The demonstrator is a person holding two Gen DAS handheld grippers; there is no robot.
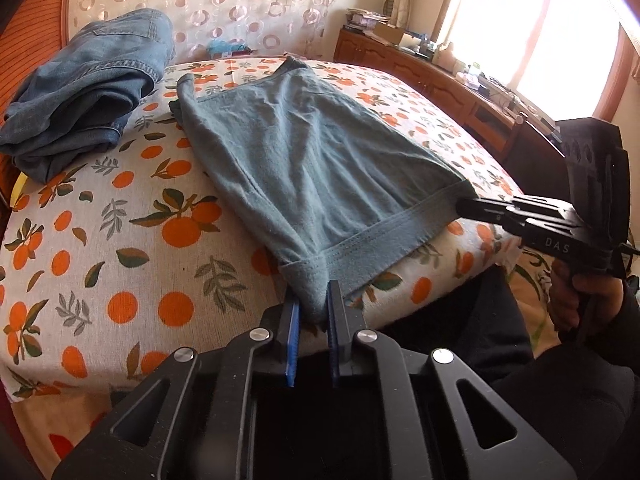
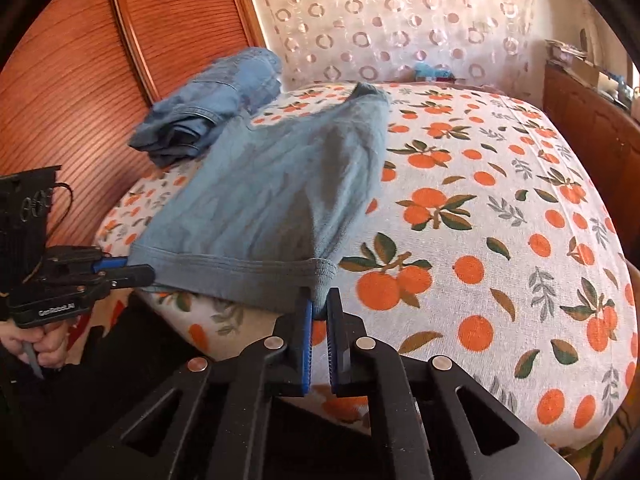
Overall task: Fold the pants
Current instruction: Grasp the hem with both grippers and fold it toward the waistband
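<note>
**A:** Where do the pants lie?

**B:** The grey-blue pants (image 1: 304, 152) are spread flat on the bed (image 1: 120, 240), whose sheet is printed with oranges. Their hemmed edge reaches the near edge of the mattress, and the far end runs away toward the patterned curtain (image 1: 224, 4).

**A:** And who has hold of them?

**B:** Both tools. The left hand-held gripper (image 1: 314, 312) is clamped on one near corner of the pants, cloth bunched between its blue pads. The right hand-held gripper (image 2: 319, 308) is clamped on the other near corner, its pads pinching the hem. In the left camera's view the right one (image 1: 466, 204) comes in from the side of the pants, a hand (image 1: 576, 292) on its grip; in the right camera's view the left one (image 2: 136, 270) bites the opposite corner the same way.

**A:** What lies around the pants?

**B:** A pile of folded jeans (image 1: 88, 92) sits on the bed just beside the far end of the pants, against the wooden headboard (image 2: 80, 92). Beyond the bed on the other side of the pants, a cluttered wooden cabinet (image 1: 440, 80) stands beneath a bright window (image 1: 520, 28).
</note>
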